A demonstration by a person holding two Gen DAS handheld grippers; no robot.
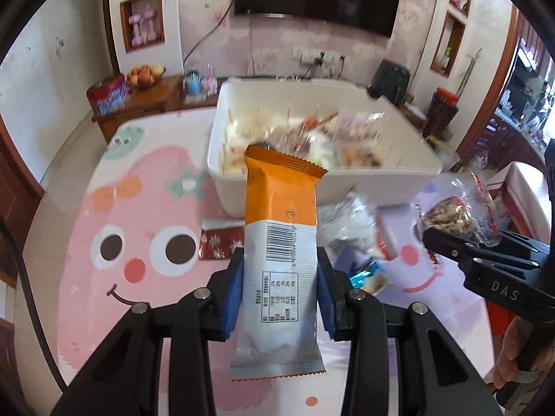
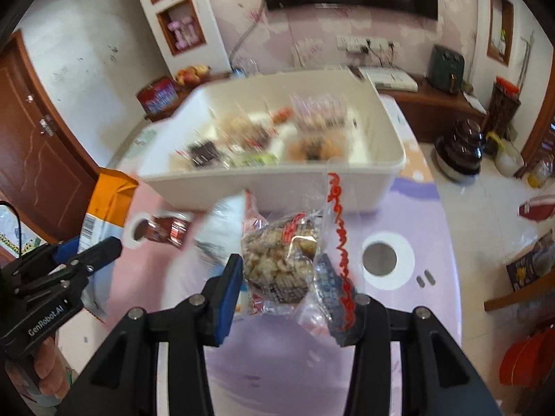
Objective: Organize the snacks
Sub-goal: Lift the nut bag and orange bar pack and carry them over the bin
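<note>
My left gripper (image 1: 280, 291) is shut on an orange and white snack bar packet (image 1: 280, 242), held upright above the table in front of the white bin (image 1: 347, 187). It also shows in the right wrist view (image 2: 104, 204). My right gripper (image 2: 291, 277) is shut on a clear bag of brown crispy snack (image 2: 281, 253) with red lettering, short of the white bin (image 2: 277, 190). The bag shows in the left wrist view (image 1: 454, 215), with the right gripper (image 1: 461, 242) at the right. The bin holds several wrapped snacks, blurred.
On the pink and purple cartoon tablecloth (image 1: 104, 208) lie a dark red packet (image 1: 218, 242), a white crinkled packet (image 1: 350, 228) and a small blue-ended packet (image 1: 367, 274) in front of the bin. A wooden sideboard (image 1: 145, 104) with a fruit bowl stands behind the table.
</note>
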